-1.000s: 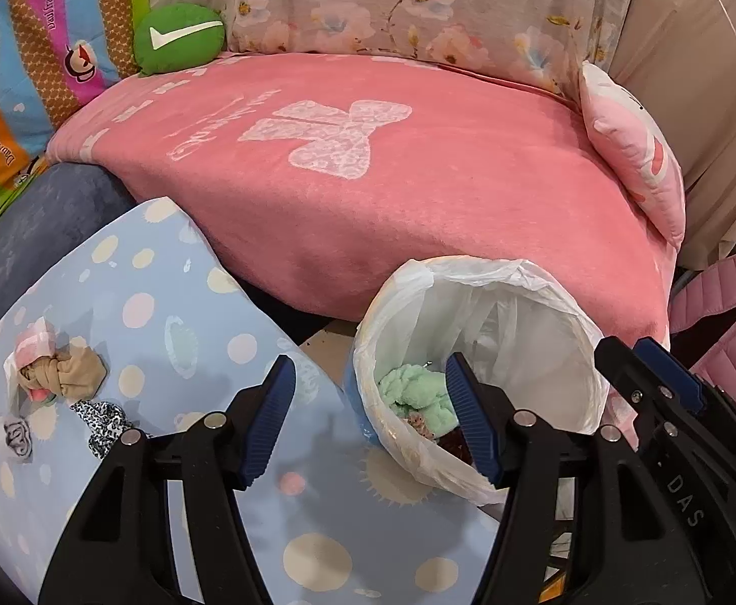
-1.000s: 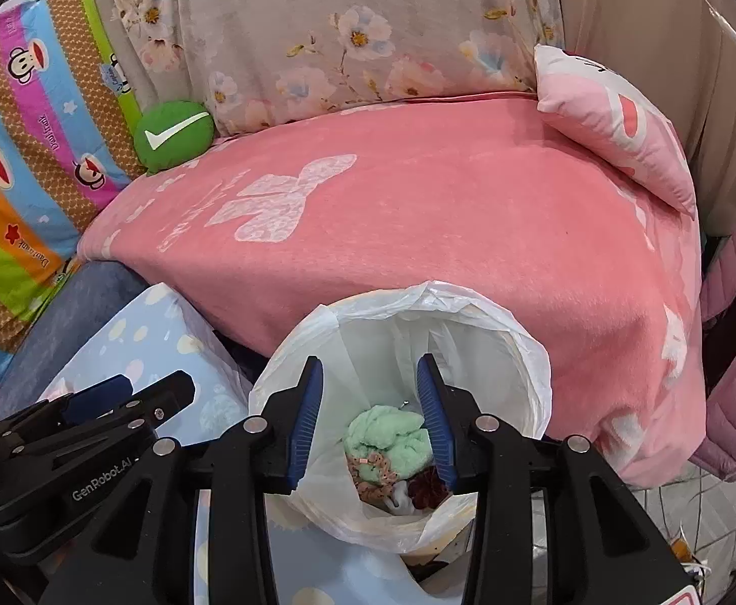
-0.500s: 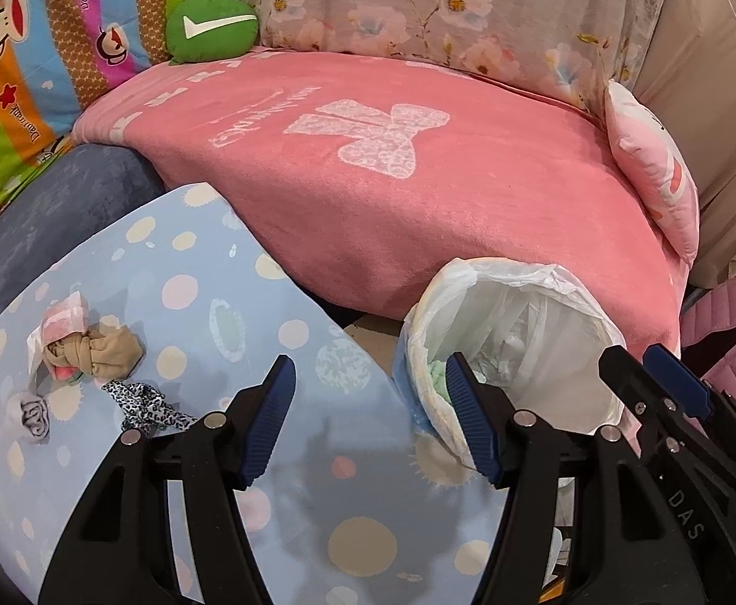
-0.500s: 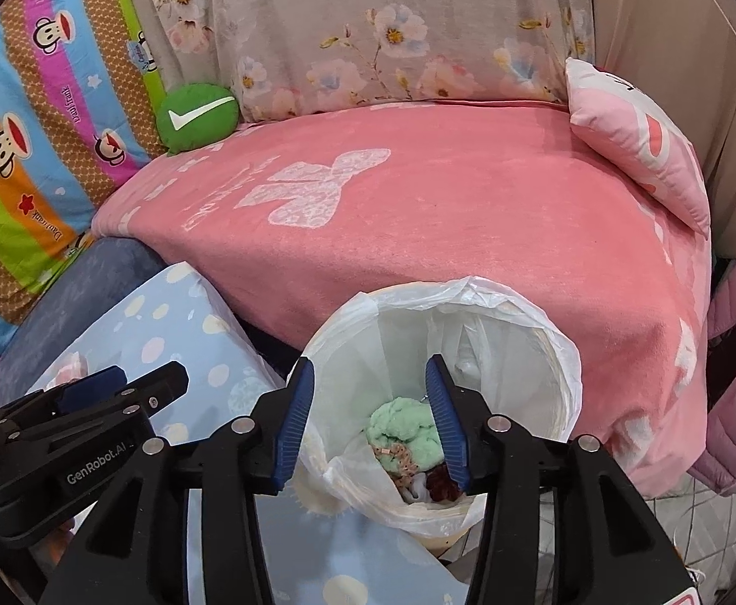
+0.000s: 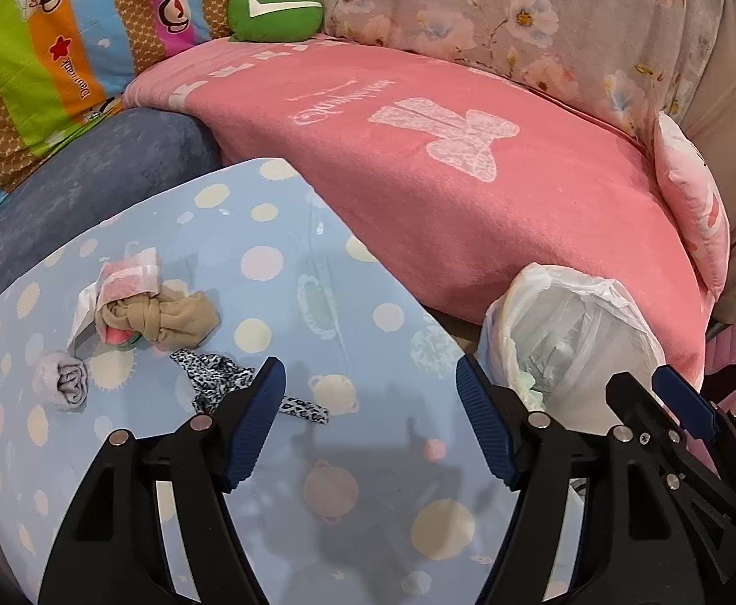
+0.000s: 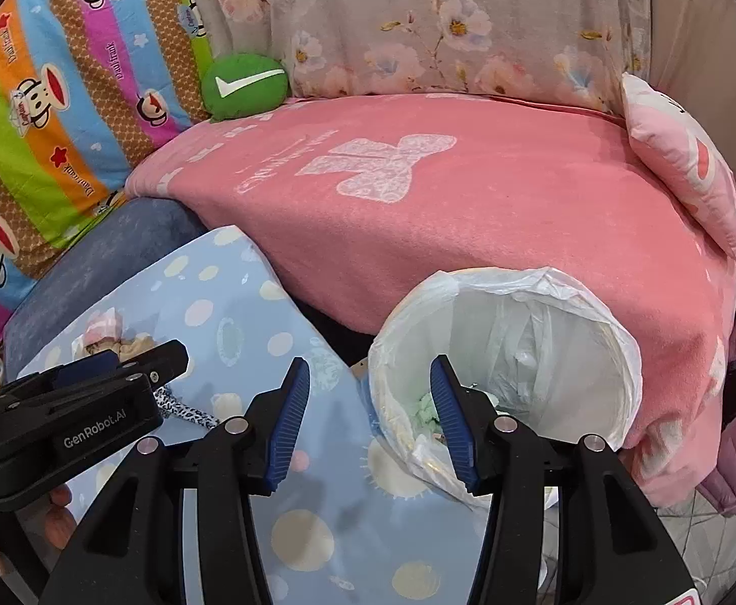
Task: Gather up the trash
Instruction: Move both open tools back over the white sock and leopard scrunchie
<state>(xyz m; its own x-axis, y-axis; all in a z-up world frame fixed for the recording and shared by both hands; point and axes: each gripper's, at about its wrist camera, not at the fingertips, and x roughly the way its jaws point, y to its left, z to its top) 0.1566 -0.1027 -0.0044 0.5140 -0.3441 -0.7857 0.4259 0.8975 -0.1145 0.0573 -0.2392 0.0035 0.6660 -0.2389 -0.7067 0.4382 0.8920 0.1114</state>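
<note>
Several pieces of trash are already in the lined bin [image 6: 514, 353]: a pale green wad [image 6: 426, 403] and some brownish scraps show low inside the white liner, at the right near edge of the dotted blue table [image 5: 317, 262]. Judged from that, the task is partly done.

Left on the table, toward its left side:
- tan knotted cloth [image 5: 166, 320], touching a pink-and-white wrapper [image 5: 125, 280] at its far left
- small grey wad [image 5: 65, 383], just left and nearer
- leopard-print strip [image 5: 221, 380], nearest of the group, its tail running right under the left finger of the left gripper

Left gripper [image 5: 370, 423]: jaws spread, nothing between them, and they have just been opening further. It points down at bare table right of the leopard strip, close to the cluster.

Right gripper [image 6: 368, 418]: jaws apart, empty, and likewise just been opening. Its right finger lies in front of the bin mouth, its left finger over the table.

Estimate: four items or so to go, all well apart from the bin, so each needs a carry across the table. Likely first target is the leopard strip, being nearest the left gripper. Bin depth and remaining room cannot be told.
</note>
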